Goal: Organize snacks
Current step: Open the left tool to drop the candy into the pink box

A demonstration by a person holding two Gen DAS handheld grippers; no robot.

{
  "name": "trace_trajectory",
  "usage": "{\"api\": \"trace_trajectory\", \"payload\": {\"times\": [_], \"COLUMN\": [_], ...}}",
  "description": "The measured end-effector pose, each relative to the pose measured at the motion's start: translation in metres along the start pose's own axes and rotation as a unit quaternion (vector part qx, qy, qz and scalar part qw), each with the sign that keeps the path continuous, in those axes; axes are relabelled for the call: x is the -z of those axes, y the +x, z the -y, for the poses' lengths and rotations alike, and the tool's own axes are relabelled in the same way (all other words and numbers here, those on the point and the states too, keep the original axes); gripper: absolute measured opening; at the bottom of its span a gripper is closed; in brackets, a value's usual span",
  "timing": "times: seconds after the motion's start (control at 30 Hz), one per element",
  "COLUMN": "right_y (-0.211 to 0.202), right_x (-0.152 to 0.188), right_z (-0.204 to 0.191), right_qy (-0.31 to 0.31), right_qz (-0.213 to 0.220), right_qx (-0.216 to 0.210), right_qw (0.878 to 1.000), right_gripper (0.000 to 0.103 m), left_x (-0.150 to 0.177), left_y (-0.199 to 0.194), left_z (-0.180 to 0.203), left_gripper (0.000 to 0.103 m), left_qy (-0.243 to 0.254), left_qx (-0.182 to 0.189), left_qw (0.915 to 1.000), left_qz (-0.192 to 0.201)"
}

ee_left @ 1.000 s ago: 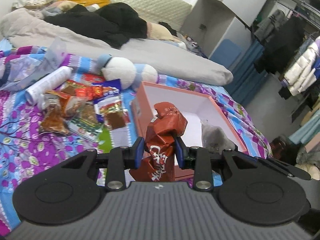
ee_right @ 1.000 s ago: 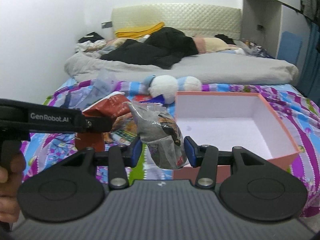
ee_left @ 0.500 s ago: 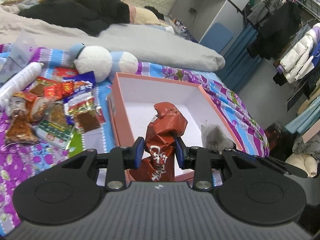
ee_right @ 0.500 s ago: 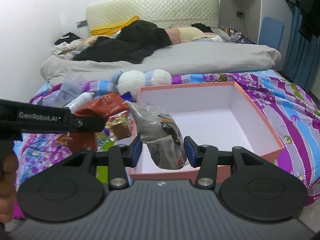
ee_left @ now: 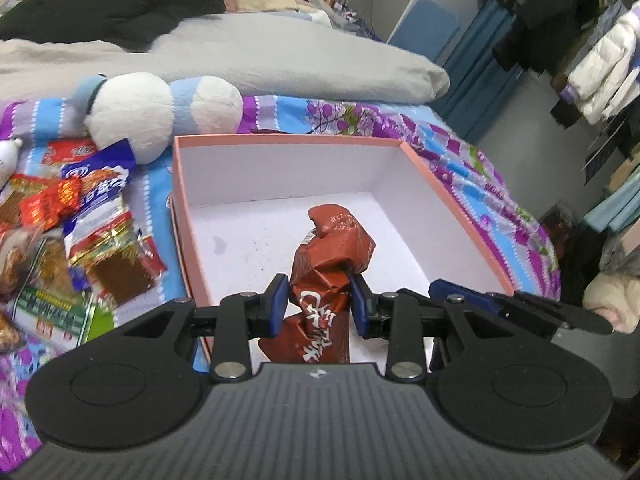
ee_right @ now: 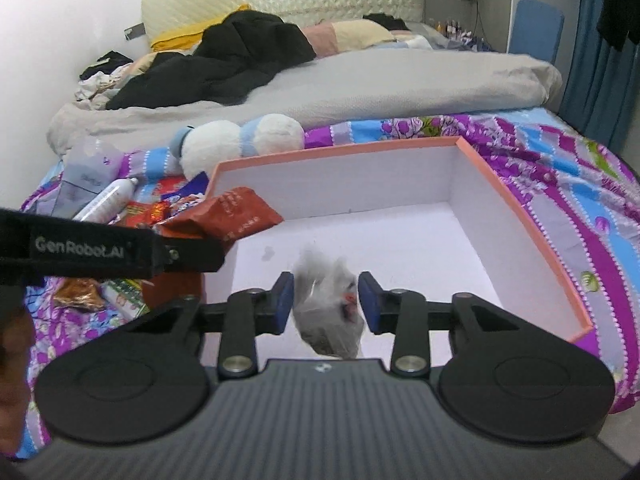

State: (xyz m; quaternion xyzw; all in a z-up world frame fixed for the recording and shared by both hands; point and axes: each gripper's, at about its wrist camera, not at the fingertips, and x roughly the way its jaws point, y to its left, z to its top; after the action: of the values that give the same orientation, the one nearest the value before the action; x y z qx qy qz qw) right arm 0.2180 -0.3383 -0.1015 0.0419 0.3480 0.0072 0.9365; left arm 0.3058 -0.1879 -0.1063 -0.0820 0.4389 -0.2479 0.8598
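Observation:
My left gripper (ee_left: 318, 300) is shut on a crumpled red-brown snack packet (ee_left: 330, 276) and holds it over the near part of the pink box (ee_left: 280, 142) with its white inside. The packet also shows in the right wrist view (ee_right: 232, 216). My right gripper (ee_right: 326, 302) has its jaws spread apart around a blurred grey clear snack bag (ee_right: 330, 312) that hangs loosely between them over the pink box (ee_right: 520, 216). A pile of snack packets (ee_left: 80, 232) lies on the bedspread left of the box.
A white and blue plush toy (ee_left: 156, 112) lies behind the box's far left corner. A white bottle (ee_right: 106, 200) lies by the snack pile. A grey duvet (ee_left: 240, 60) and black clothes (ee_left: 120, 0) cover the far bed. Hanging clothes (ee_left: 592, 60) are at the right.
Both grippers moved forward and down over the box. My right gripper's jaws have spread and the grey bag has slipped lower and blurred. The left still grips the red packet.

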Motion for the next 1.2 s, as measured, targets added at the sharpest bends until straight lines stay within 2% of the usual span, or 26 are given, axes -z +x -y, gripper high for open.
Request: {"api": "trace_trajectory", "payload": {"times": [0.23, 0.3, 0.37, 0.53, 0.73, 1.2], "right_y": [0.034, 0.041, 0.045, 0.046, 0.027, -0.056], "right_x": [-0.008, -0.008, -0.006, -0.004, -0.004, 0.012], "right_z": [0.008, 0.012, 0.015, 0.018, 0.014, -0.023], "right_qy": [-0.008, -0.002, 0.003, 0.013, 0.016, 0.010], "right_qz": [-0.007, -0.013, -0.018, -0.025, -0.013, 0.031], "right_qx": [0.011, 0.013, 0.013, 0.012, 0.009, -0.021], "right_qw": [1.000, 1.000, 1.000, 1.000, 1.000, 0.999], "right_gripper": [0.037, 0.037, 0.037, 0.037, 0.037, 0.037], "left_x": [-0.010, -0.012, -0.012, -0.012, -0.005, 0.043], "left_y": [0.033, 0.038, 0.036, 0.026, -0.007, -0.131], "left_z": [-0.004, -0.008, -0.011, -0.007, -0.002, -0.002], "left_gripper": [0.040, 0.044, 0.057, 0.059, 0.059, 0.059], "left_qy": [0.013, 0.007, 0.004, 0.018, 0.024, 0.012], "left_qx": [-0.005, 0.000, 0.007, 0.004, 0.001, -0.012], "left_qw": [0.9998, 0.9998, 0.9999, 0.9998, 0.9995, 0.9964], "left_qz": [-0.014, -0.016, -0.008, 0.001, 0.021, 0.083]}}
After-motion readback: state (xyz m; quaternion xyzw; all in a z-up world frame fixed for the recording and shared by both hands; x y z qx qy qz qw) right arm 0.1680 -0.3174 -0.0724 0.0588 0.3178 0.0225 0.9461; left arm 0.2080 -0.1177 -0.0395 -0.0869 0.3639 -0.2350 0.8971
